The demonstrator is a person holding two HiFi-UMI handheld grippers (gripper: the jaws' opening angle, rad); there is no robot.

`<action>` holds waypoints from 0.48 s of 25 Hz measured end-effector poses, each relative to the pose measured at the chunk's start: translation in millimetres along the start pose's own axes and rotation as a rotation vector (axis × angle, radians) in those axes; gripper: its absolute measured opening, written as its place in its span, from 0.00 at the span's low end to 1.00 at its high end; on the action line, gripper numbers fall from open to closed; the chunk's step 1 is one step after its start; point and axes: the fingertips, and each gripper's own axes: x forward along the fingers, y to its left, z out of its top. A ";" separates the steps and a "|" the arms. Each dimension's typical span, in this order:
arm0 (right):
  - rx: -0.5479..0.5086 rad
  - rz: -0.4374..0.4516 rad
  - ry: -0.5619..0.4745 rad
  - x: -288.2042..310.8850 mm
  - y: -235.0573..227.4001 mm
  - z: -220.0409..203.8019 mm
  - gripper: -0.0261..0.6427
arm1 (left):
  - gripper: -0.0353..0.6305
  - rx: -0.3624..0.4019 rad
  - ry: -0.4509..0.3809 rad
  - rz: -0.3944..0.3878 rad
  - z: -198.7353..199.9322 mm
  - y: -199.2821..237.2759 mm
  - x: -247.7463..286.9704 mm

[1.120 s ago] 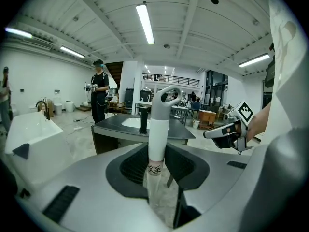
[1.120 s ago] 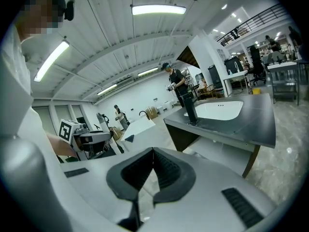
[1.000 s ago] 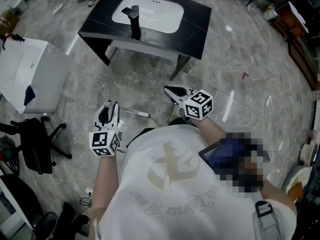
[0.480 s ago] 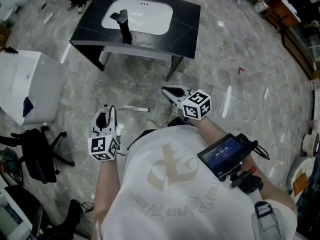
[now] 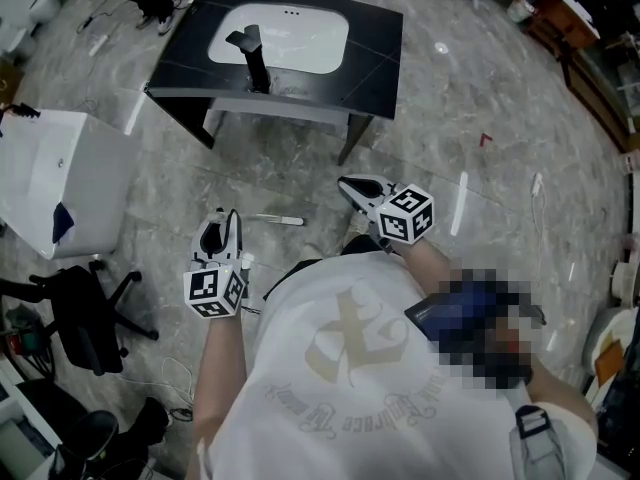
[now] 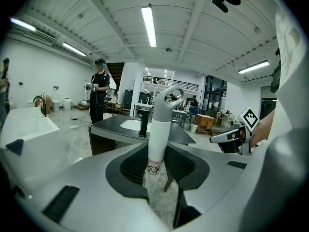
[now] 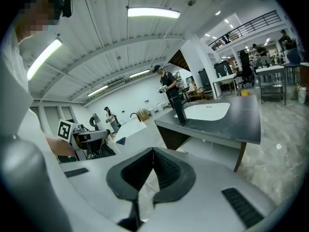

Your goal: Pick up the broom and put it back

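The left hand-held gripper (image 6: 157, 153) is clenched on the white cylindrical plastic broom handle (image 6: 158, 129). The handle stands upright between its ribbed black pads and rises past them to a curved hook end. A band with dark marks on the handle sits right at the grip. From the head view this hand-held gripper (image 5: 217, 233) is low over the grey marbled floor (image 5: 450, 118). It is well apart from the black tabletop with a white inset basin (image 5: 375, 53). The right hand-held gripper (image 7: 153, 152) has its jaw tips pressed together with nothing between them. It (image 5: 360, 188) hangs near the left one, off to its side.
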 end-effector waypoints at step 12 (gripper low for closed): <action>0.012 -0.046 0.000 -6.9 -11.6 0.2 0.06 | 0.22 -0.025 0.022 -0.024 -8.2 10.8 17.2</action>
